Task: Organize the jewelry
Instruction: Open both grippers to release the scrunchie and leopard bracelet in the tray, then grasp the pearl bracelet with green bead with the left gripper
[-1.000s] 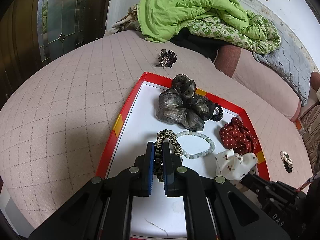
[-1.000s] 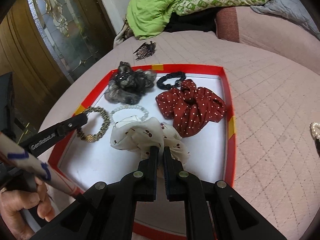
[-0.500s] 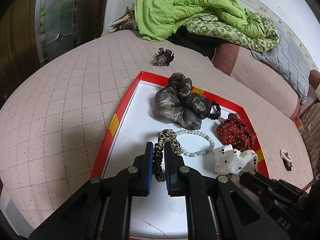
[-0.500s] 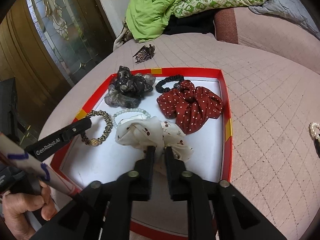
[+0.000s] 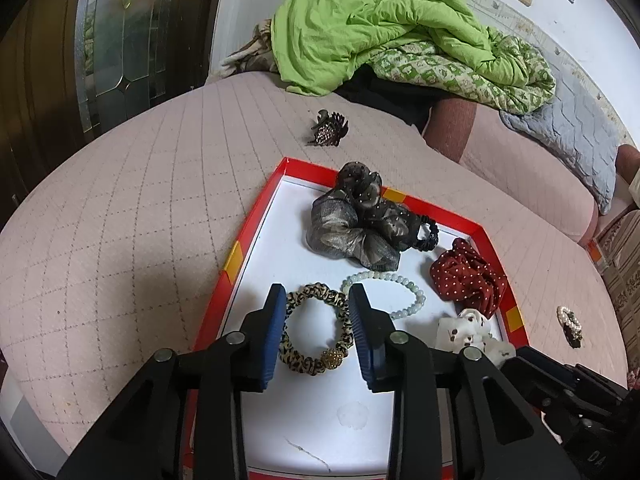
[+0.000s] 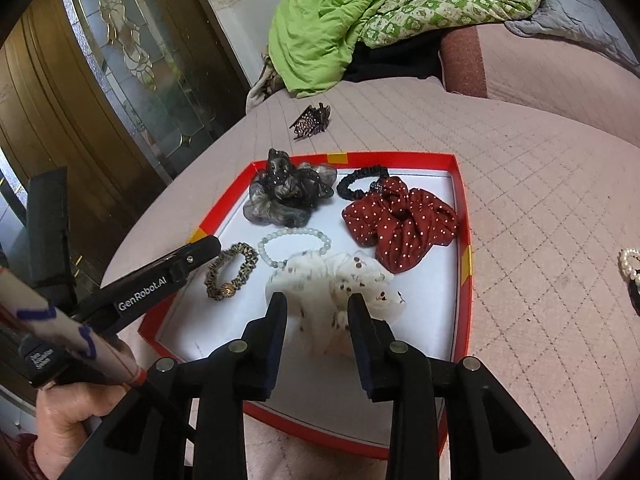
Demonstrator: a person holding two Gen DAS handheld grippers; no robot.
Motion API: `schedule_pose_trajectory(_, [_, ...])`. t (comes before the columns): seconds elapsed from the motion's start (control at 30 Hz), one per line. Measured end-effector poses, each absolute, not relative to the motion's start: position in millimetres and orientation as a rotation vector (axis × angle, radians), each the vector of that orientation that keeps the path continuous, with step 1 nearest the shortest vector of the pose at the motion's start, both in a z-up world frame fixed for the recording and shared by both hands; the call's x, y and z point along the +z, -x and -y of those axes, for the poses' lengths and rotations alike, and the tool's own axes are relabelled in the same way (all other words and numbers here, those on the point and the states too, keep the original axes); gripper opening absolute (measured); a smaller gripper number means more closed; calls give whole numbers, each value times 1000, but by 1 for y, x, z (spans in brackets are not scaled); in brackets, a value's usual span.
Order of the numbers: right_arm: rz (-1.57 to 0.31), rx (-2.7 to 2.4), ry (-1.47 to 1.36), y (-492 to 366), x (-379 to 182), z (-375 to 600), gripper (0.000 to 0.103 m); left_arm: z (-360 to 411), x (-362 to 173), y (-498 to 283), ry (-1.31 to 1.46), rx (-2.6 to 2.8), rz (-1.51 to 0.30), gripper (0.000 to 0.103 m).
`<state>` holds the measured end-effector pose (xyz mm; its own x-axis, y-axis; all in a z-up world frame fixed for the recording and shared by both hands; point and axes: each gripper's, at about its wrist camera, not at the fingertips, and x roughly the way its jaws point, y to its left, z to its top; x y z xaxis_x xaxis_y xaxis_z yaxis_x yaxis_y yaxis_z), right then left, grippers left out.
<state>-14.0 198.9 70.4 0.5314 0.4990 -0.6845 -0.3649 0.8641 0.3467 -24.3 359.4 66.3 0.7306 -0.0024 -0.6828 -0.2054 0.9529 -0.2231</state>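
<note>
Left gripper [image 5: 316, 332] opening, leopard scrunchie [image 5: 316, 330] loose between your jaws | right gripper [image 6: 316, 338] opening over white scrunchie [image 6: 336, 284] | tray [image 6: 464, 264] holds six | hair claw [image 6: 312, 122] ahead, what looks like a pearl tie [image 6: 630, 266] rightward remain.

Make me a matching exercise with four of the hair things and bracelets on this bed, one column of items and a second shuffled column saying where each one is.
Items:
1. leopard-print scrunchie
2. white spotted scrunchie
3. hair claw clip
4. red polka-dot scrunchie

Places:
A. on the bedcover beyond the red tray's far edge
B. in the tray, between the left gripper's opening jaws
C. in the tray, by its right wall, touching a black hair tie
D. in the tray, between the right gripper's opening jaws

Pairs: 1-B, 2-D, 3-A, 4-C
</note>
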Motion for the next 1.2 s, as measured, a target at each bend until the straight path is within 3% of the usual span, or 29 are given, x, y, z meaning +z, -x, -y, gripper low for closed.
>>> schedule_pose_trajectory(0.77, [-826, 496, -269, 30, 91, -153, 34, -330, 84, 34, 216, 115, -672, 36])
schedule_pose_trajectory(1.2, [-793, 390, -357, 35, 91, -77, 34, -294, 93, 46, 123, 103, -639, 38])
